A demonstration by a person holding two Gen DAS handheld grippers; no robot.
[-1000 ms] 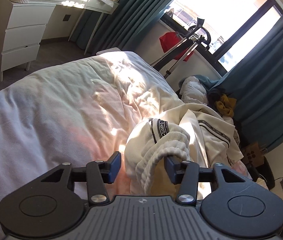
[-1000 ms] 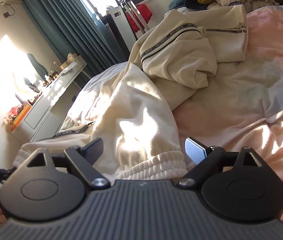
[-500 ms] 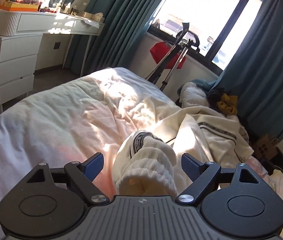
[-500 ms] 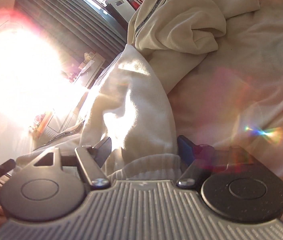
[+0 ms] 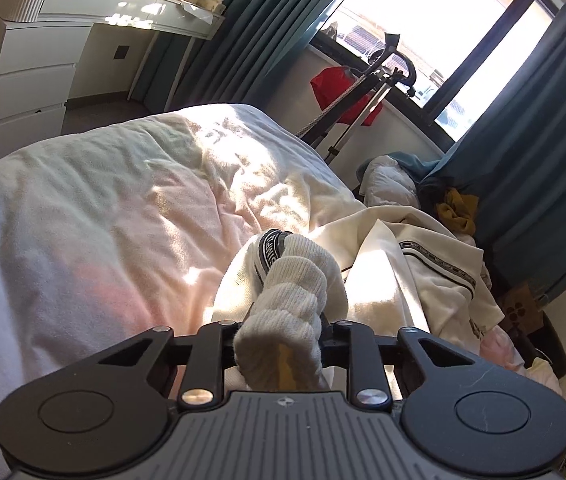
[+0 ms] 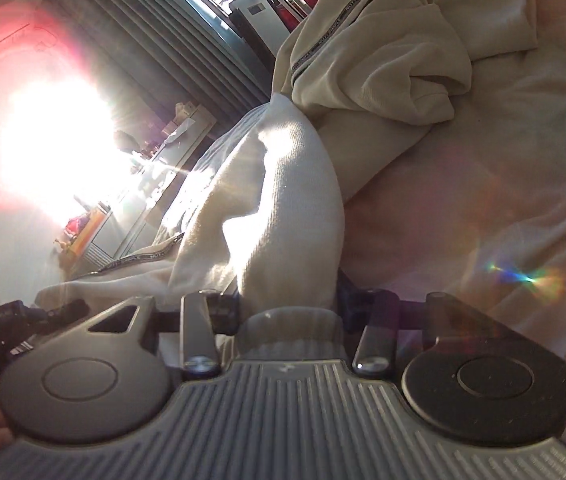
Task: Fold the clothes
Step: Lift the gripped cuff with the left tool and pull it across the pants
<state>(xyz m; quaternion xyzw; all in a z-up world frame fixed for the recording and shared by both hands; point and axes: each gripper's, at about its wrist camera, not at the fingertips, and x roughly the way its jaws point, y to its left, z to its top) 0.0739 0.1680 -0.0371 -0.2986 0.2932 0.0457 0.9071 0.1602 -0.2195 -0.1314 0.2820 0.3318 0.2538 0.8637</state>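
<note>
The cream garment [image 5: 415, 280], w/ dark lettered trim, lies crumpled on the bed's pale duvet [image 5: 103, 208], toward the window side. L gripper [image 5: 279, 332] is closed tight on the garment's ribbed cuff [image 5: 295, 292], which bunches up btwn the fingers and hides the pads. R gripper [image 6: 287, 304] clamps another part of the same garment [image 6: 283, 200], fabric rising in a sunlit fold straight ahead of it; rest of the cloth is heaped beyond, near the top of the R view. Strong glare washes out the L side of that view. A white dresser [image 5: 31, 80] stands past the bed, teal curtains [image 5: 251, 36] by the window, a red item [image 5: 339, 92] hung on a stand.
</note>
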